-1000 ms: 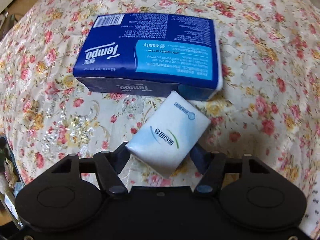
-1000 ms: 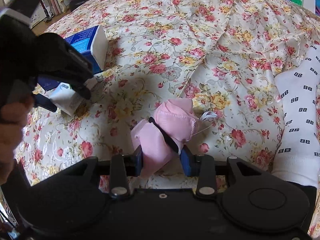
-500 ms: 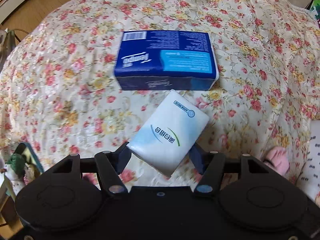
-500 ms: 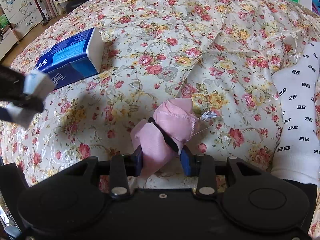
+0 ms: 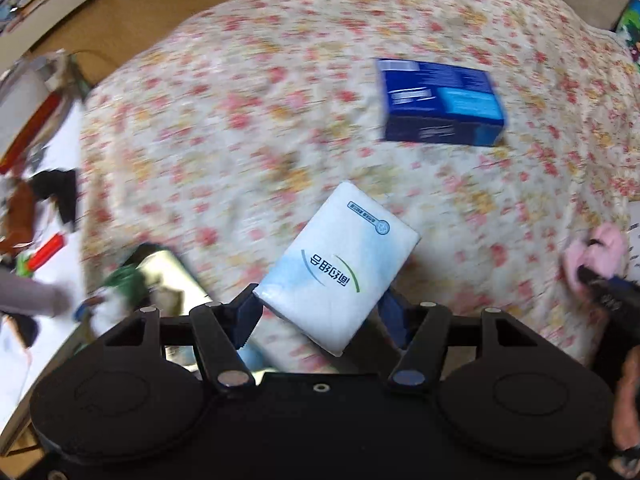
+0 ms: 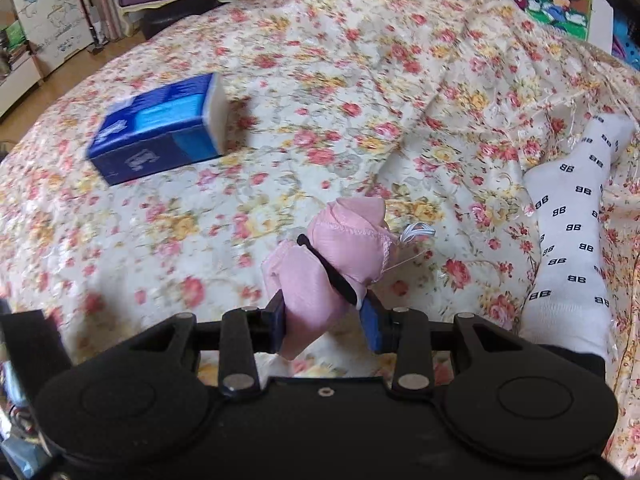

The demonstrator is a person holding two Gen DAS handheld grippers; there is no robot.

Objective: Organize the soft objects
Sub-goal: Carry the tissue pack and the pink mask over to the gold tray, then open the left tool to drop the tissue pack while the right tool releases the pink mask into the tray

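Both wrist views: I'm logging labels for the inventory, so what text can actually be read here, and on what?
"BB", repeated in black all over the white sock.
White tissue pack in the left gripper: upside-down Chinese logo characters and a small label strip, too small to read.
Blue tissue pack: print blurred, unreadable in both views.

Right claw (image 6: 326, 330) clamps pink cloth (image 6: 340, 256) above bedspread (image 6: 320, 80).

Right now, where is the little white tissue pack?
The white tissue pack is clamped in the left gripper, lifted above the flowery bedspread in the left wrist view. The blue tissue box lies beyond it, to the right.
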